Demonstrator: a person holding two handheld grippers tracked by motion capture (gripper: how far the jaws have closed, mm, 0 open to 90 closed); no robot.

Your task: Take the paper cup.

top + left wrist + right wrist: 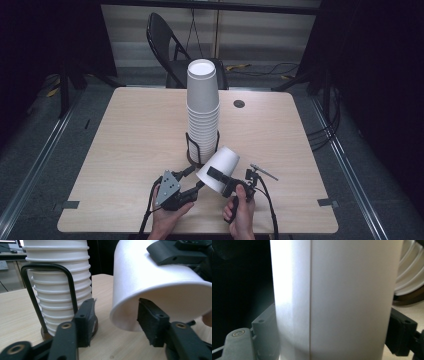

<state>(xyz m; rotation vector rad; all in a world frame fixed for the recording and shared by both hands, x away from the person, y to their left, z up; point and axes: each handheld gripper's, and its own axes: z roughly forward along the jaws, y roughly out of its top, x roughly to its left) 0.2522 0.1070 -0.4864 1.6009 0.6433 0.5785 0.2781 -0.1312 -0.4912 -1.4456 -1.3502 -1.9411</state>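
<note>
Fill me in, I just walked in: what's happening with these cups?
A person works two handheld grippers at a table. The right gripper is clamped on a single white paper cup, tilted beside the cup stack in its wire holder. The left gripper has one jaw inside the cup's mouth, not yet pinching its rim.

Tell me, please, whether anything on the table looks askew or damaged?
Nothing looks damaged or spilled. The one thing askew is the loose paper cup, held tilted above the table in the right gripper beside the upright cup stack in its wire holder. That looks deliberate. The left gripper has one jaw inside the cup's rim.
</note>
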